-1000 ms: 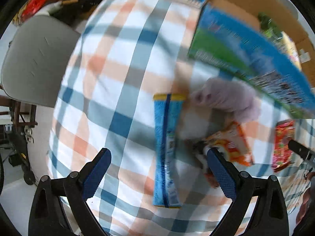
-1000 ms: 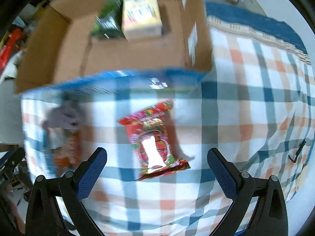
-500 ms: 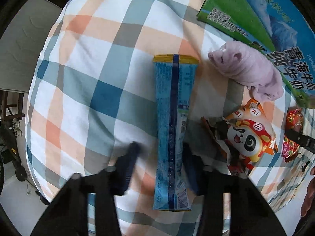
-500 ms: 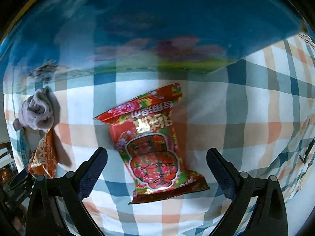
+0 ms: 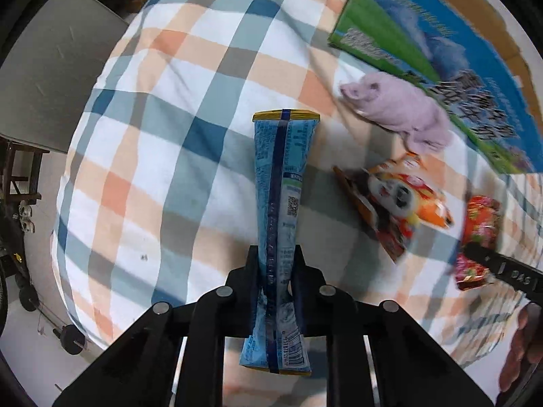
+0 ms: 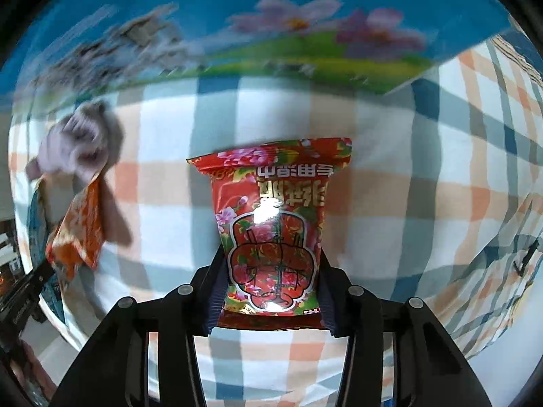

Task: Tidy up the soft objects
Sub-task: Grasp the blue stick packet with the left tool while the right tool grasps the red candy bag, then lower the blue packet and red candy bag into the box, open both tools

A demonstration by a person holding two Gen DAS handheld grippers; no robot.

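Two grippers each pinch a packet above a checked tablecloth. Beyond the cloth's left edge stands a grey chair. The left gripper has its jaws pressed against the sides of a long blue packet, which stretches away toward the middle of the cloth. To its right lie a lilac plush pig, just beside the printed wall of a cardboard box at the far edge, and nearer, an orange panda packet. Farther right, the right gripper clamps a red flowered snack packet at its near end, the packet's far end pointing toward the box.
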